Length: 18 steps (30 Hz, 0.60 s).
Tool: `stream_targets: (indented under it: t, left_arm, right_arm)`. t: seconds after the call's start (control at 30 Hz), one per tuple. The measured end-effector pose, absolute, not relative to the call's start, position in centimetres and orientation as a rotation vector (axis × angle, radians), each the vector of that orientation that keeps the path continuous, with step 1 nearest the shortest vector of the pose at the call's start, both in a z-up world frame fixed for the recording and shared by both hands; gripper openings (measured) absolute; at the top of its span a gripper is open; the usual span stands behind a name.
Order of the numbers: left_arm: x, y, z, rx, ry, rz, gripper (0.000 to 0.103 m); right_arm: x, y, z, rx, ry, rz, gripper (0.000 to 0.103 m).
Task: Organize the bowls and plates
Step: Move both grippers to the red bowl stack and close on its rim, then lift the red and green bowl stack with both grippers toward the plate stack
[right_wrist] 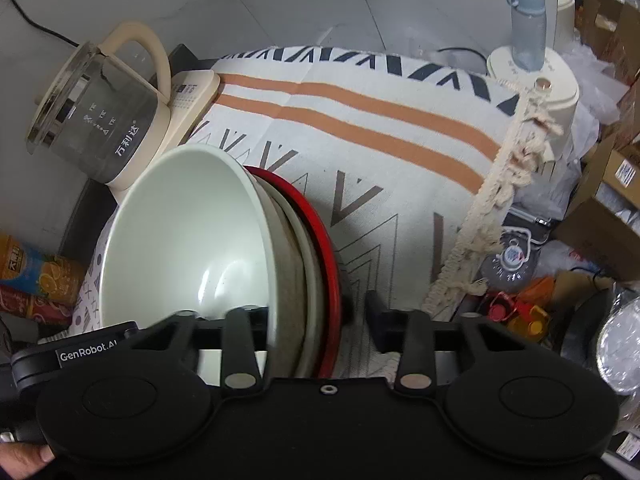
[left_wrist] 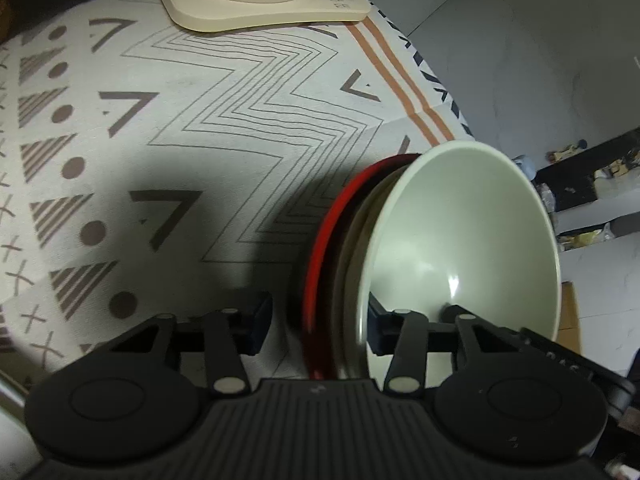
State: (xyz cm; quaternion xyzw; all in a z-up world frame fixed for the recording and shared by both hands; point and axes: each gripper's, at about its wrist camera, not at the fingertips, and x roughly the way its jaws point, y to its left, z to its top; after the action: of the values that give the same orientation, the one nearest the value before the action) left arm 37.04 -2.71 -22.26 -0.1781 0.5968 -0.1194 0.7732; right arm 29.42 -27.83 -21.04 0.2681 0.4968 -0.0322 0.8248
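Note:
A stack of dishes stands between both grippers: a pale green bowl (left_wrist: 460, 240) nested on a grey-beige plate (left_wrist: 352, 264) and a red plate (left_wrist: 324, 248). The same bowl (right_wrist: 184, 232), grey plate (right_wrist: 292, 280) and red plate (right_wrist: 326, 256) show in the right wrist view. My left gripper (left_wrist: 316, 320) has its jaws around the stack's edge, one finger inside the bowl, the other apart from the red plate. My right gripper (right_wrist: 316, 320) straddles the opposite edge the same way. The stack appears raised above the patterned tablecloth (left_wrist: 160, 140).
A glass kettle (right_wrist: 92, 120) on a cream base (left_wrist: 260, 4) stands at the cloth's far side. Drink bottles (right_wrist: 36, 276) lie left of the bowl. A blue-capped bottle (right_wrist: 528, 28) stands on a cream appliance beyond the fringe. Boxes and clutter (right_wrist: 600, 200) fill the floor.

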Motion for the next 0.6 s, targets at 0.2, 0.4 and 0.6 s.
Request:
stream_targets:
  t: [0.2, 0.4, 0.6]
  left_arm:
    - [37.2, -2.7, -22.5, -0.424, 1.297, -0.261, 0.038]
    - [36.3, -2.7, -21.9, -0.407, 1.265, -0.257, 0.035]
    - [35.1, -2.1, -20.9, -0.438, 1.222, -0.242, 0.035]
  right_arm:
    - [29.9, -28.0, -21.4, 0.596, 1.043, -0.057, 0.035]
    - [29.4, -28.5, -21.3, 0.616, 1.034, -0.048, 0.031]
    - [28.8, -28.6, -20.4, 0.621, 1.004, -0.006, 0.031]
